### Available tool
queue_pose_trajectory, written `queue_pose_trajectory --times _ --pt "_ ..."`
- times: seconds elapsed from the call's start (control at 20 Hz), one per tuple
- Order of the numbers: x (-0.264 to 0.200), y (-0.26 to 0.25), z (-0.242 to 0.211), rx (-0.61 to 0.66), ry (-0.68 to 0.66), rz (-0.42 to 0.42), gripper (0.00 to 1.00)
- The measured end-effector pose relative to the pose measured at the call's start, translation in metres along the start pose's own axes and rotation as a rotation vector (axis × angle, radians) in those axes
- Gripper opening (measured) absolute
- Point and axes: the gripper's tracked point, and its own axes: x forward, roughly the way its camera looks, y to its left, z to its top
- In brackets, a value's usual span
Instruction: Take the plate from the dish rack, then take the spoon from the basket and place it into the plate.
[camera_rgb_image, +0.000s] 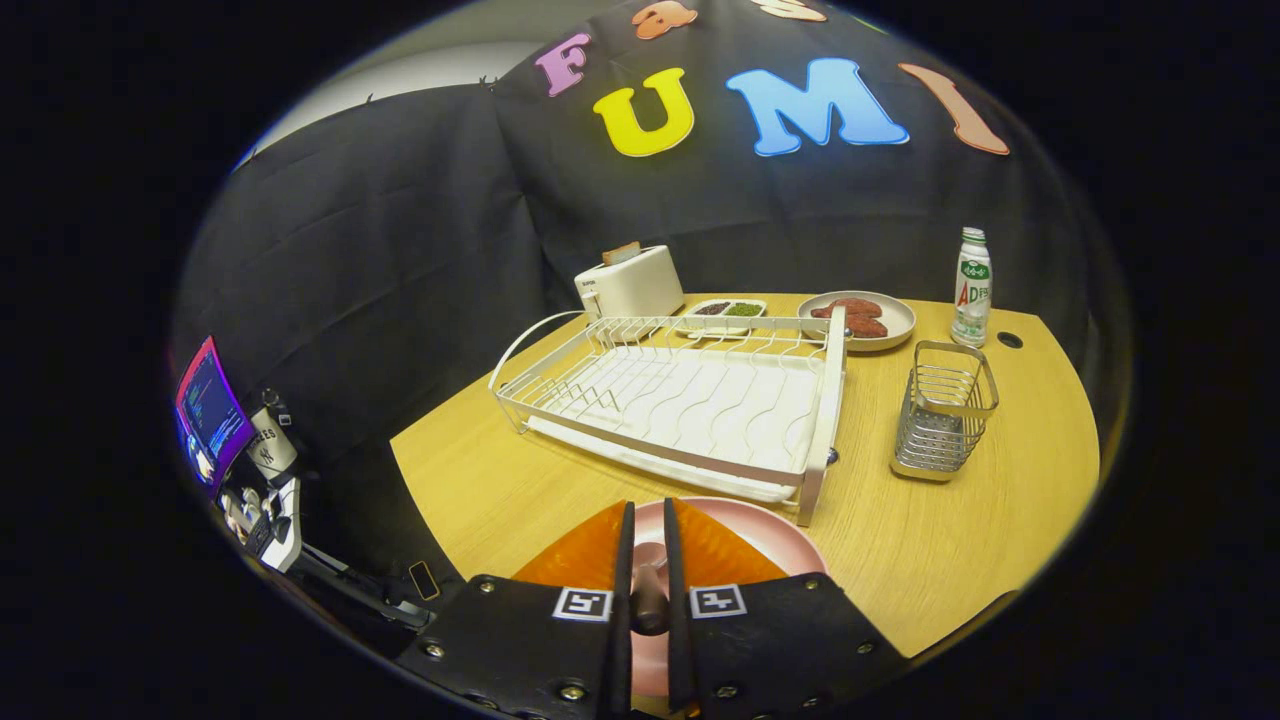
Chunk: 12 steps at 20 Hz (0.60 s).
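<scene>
Gripper view: the tool (648, 560) is nearly closed, its fingers pinching a dark spoon handle (648, 600) over the pink plate (770, 535) on the surface (950, 540). The dish rack (690, 400) lies just beyond, the basket (942, 410) beside it.
</scene>
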Motion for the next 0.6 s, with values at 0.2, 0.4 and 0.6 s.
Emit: queue_pose_trajectory --times 0.2,0.4,0.6 --pt "-0.002 -0.006 -0.008 0.004 0.021 -0.029 0.16" --pt "-0.005 -0.012 -0.009 -0.008 0.023 -0.063 0.16" --pt "-0.014 -0.014 0.002 -0.046 0.010 -0.087 0.21"
